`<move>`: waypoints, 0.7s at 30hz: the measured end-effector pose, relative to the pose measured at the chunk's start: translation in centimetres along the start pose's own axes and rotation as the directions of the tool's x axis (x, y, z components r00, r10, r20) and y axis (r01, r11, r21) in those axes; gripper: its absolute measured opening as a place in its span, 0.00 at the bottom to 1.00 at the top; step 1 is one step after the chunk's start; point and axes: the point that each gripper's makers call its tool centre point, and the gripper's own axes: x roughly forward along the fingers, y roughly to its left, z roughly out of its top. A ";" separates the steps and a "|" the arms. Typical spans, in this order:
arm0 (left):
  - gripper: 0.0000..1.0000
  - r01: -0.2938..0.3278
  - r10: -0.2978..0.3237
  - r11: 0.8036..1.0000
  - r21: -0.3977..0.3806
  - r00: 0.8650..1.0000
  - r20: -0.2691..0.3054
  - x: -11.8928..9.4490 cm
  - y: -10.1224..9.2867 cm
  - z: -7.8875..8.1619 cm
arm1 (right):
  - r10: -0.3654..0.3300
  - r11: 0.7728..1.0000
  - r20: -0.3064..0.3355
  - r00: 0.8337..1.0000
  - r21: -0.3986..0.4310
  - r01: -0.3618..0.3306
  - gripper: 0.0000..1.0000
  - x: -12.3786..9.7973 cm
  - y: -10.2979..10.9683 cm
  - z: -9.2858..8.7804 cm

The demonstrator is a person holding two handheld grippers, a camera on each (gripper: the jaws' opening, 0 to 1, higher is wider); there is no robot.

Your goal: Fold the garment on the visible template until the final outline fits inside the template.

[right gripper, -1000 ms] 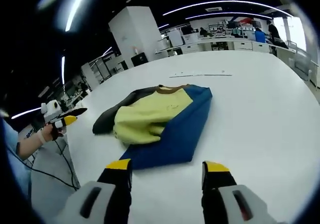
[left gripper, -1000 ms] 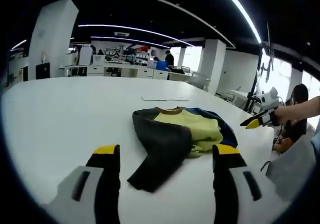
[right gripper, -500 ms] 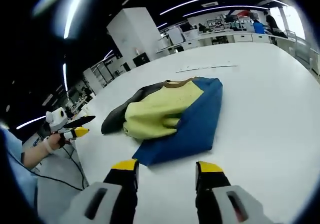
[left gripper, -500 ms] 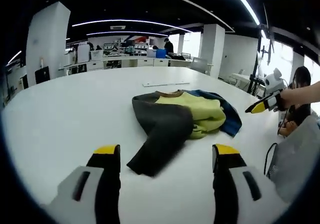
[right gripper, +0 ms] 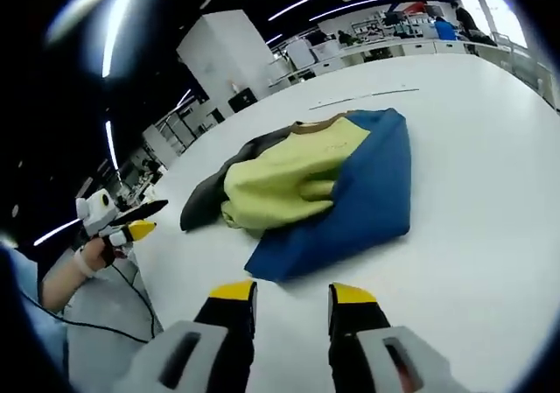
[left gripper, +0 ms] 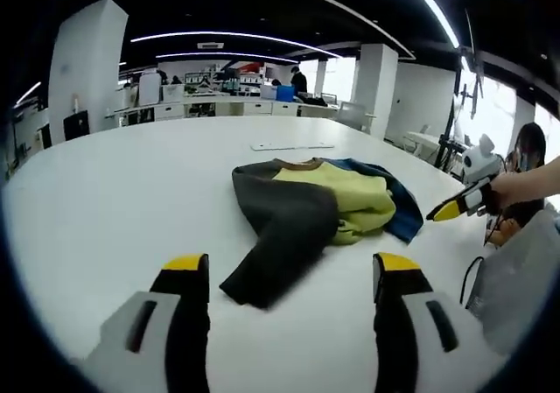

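A crumpled garment lies on the white table (left gripper: 105, 200). It has a yellow-green front (left gripper: 346, 196), a dark grey sleeve (left gripper: 280, 235) stretched toward me, and a blue side (left gripper: 398, 209). My left gripper (left gripper: 290, 269) stands open just short of the sleeve's end, holding nothing. In the right gripper view the blue part (right gripper: 363, 200) is nearest, with the yellow-green part (right gripper: 280, 178) and the dark sleeve (right gripper: 214, 200) behind it. My right gripper (right gripper: 291, 294) is open with a narrow gap, close to the blue corner and apart from it. Each gripper also appears in the other's view: right gripper (left gripper: 455, 206), left gripper (right gripper: 131, 228).
A thin pale strip (left gripper: 291, 146) lies flat on the table beyond the collar; it is also in the right gripper view as a strip (right gripper: 363, 98). A person's hand (right gripper: 87, 257) and a cable hang past the table edge. Desks and pillars stand far behind.
The right gripper's jaws have drawn closer together and its view has moved nearer the garment's blue corner. The left gripper view has barely shifted. The garment lies the same.
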 end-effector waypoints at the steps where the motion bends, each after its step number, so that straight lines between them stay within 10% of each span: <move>1: 0.73 0.001 -0.001 1.000 -0.006 1.000 0.009 0.0 0.0 0.2 | -0.014 1.000 0.012 1.000 0.002 0.014 0.29 0.2 -0.1 0.1; 10: 0.72 0.006 -0.006 1.000 -0.027 1.000 0.022 0.0 -0.1 0.3 | -0.047 0.992 0.044 0.998 0.119 0.041 0.18 1.8 -0.5 0.2; 21: 0.75 0.034 -0.034 0.999 -0.003 0.999 -0.003 0.2 -0.8 -0.2 | -0.085 0.994 0.058 0.995 0.075 0.081 0.00 1.2 -1.0 0.9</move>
